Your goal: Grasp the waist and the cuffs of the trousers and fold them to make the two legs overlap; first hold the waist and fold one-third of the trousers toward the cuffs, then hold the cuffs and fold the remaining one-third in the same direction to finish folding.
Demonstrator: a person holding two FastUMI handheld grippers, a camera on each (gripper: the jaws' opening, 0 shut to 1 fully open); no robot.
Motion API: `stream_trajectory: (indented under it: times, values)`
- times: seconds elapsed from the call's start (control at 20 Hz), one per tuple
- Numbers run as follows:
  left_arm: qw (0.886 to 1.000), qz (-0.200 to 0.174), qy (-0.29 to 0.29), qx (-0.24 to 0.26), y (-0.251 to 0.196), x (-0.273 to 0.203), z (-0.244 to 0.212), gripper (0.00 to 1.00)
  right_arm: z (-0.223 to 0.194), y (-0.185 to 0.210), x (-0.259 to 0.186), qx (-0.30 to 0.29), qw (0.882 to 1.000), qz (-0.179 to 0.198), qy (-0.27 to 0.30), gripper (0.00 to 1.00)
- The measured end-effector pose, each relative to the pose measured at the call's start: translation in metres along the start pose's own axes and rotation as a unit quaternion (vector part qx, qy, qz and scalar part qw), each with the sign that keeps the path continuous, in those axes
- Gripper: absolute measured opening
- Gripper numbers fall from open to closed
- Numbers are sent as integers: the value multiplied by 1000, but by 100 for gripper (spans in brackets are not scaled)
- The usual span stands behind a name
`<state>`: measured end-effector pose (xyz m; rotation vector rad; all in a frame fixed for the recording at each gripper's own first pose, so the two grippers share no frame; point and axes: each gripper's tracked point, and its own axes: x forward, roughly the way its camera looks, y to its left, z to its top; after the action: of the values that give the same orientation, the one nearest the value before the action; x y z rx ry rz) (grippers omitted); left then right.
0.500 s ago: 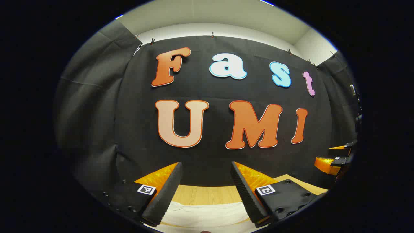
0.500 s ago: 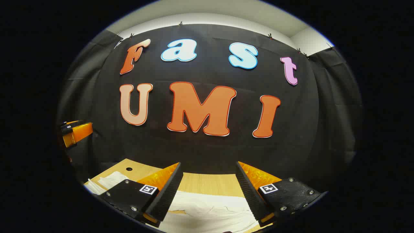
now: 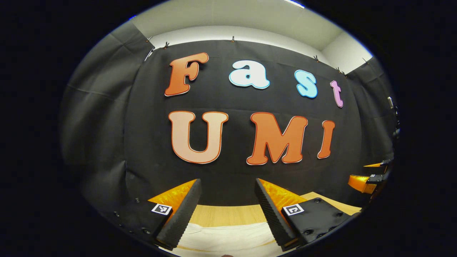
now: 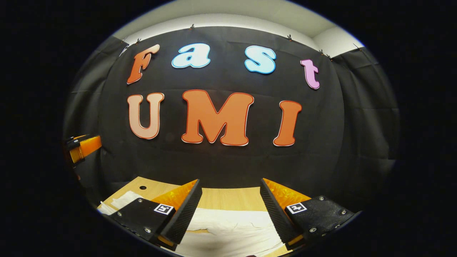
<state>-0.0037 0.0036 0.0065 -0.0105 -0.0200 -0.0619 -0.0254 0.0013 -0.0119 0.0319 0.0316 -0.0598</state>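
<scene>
White trousers lie flat on the wooden table, low in the left gripper view, below and between my left gripper's fingers. That gripper is open and holds nothing. In the right gripper view the trousers spread wrinkled under my right gripper, which is also open and empty, raised above the cloth. The right gripper shows at the far right of the left gripper view; the left gripper shows at the far left of the right gripper view.
The wooden table runs back to the black cloth wall. A small round hole sits in the tabletop at the back left in the right gripper view, near a white fold of trousers.
Both views have shifted slightly; the wall has slid a little left in each. In the right gripper view more of the trousers shows between the fingers. Both grippers stay open.
</scene>
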Motion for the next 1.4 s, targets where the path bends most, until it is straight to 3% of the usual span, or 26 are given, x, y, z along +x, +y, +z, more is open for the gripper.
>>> stream_trajectory:
  times: [0.2,0.5,1.05,1.4]
  values:
    - [1000,-10,-5,1,2,-3,-3,94,-5,-3,-13,-15,1000,-18,5,99]
    - [1000,-4,8,-6,15,-8,-26,97,-33,-9,-21,-16,999,-30,40,99]
    - [992,81,92,-32,78,-22,-100,98,-91,-53,-12,17,991,-55,124,99]
    - [970,135,189,-69,127,-43,-165,98,-146,-85,-9,44,975,-78,202,99]
